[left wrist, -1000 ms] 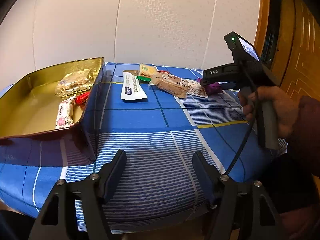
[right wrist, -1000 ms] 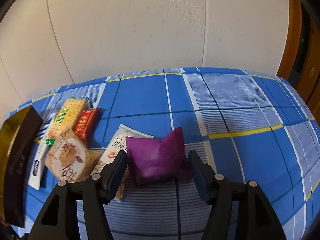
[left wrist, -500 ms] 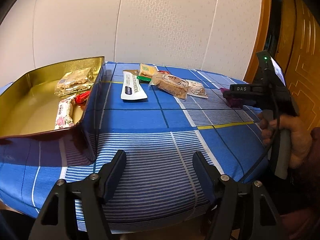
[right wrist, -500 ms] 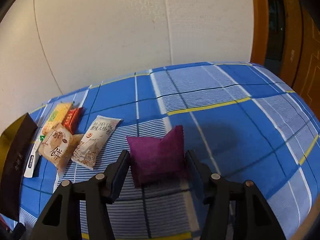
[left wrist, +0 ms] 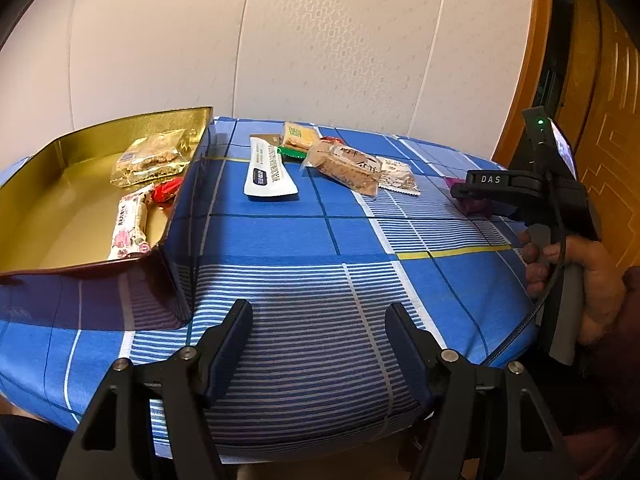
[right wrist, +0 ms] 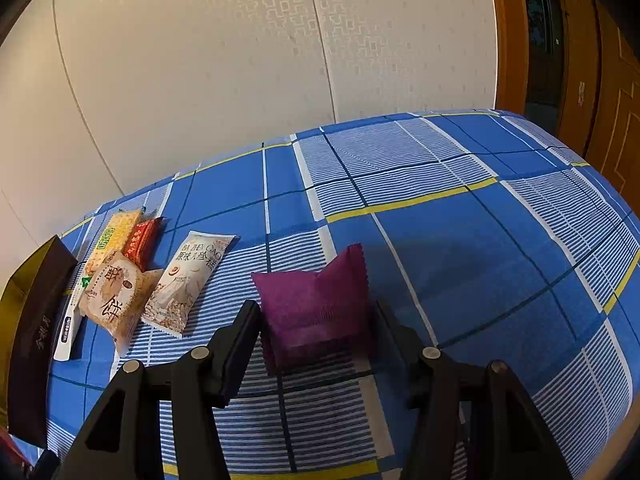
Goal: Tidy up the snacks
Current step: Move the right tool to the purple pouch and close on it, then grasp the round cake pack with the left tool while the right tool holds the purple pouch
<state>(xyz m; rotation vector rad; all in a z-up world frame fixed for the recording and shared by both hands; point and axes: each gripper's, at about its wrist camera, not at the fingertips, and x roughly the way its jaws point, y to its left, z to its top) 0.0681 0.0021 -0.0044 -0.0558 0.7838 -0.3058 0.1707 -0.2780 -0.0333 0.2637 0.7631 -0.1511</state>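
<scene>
- Leftmost, the gold tin (left wrist: 60,184) sits on the blue checked tablecloth (left wrist: 280,240) with three snacks inside.
- Near the front edge, the left gripper (left wrist: 319,338) hangs with jaws apart, empty.
- Rightward, the right gripper (right wrist: 316,334) clamps the purple packet (right wrist: 312,304), right of the loose snack pile (right wrist: 132,280).

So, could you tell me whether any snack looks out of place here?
Yes: the purple packet sits apart from the other loose snacks, between the right gripper's fingers. Three packets already lie in the gold tin.

Snacks (left wrist: 344,162) lie right of the tin (left wrist: 48,168).
</scene>
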